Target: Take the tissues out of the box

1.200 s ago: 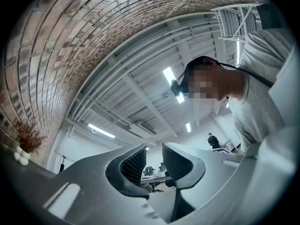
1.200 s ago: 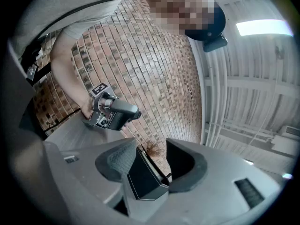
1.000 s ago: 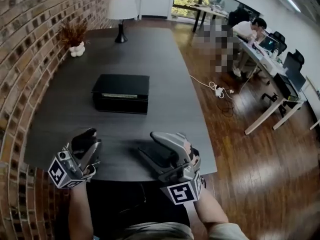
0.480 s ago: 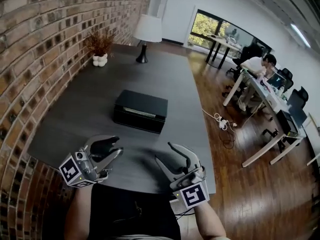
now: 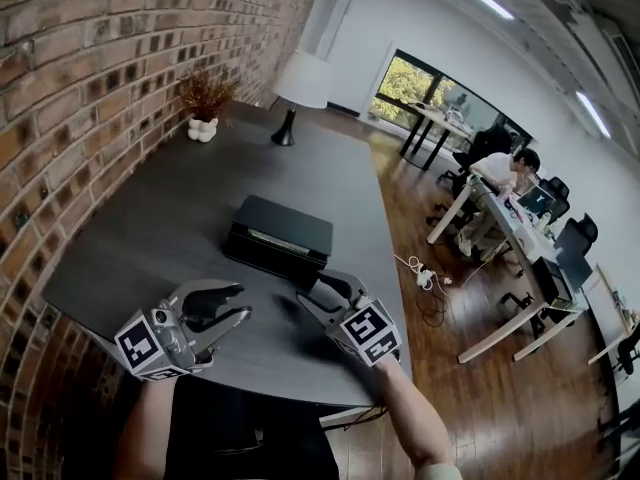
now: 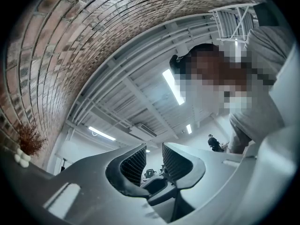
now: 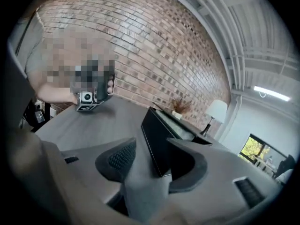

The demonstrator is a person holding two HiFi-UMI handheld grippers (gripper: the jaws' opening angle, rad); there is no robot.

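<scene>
A flat black tissue box [image 5: 280,236] lies in the middle of the dark grey table [image 5: 150,238]. A pale strip of tissue [image 5: 272,238] shows in the slot on its top. My right gripper [image 5: 315,296] is open at the box's near right corner. In the right gripper view the box [image 7: 157,135] stands tilted just beyond the parted jaws of the right gripper [image 7: 152,154], and nothing is between the pads. My left gripper [image 5: 232,306] hovers near the table's front edge, left of the box, pointing upward. In its own view the left gripper [image 6: 153,153] is shut and empty.
A brick wall [image 5: 90,88] runs along the table's left side. A white-shaded lamp [image 5: 300,83] and a dried plant in a white vase [image 5: 203,108] stand at the far end. On the wooden floor to the right are a power strip [image 5: 425,273] and desks with seated people [image 5: 500,178].
The right gripper has moved forward to the box's near right corner and rolled over. The left gripper has kept its place. The head view has tilted up.
</scene>
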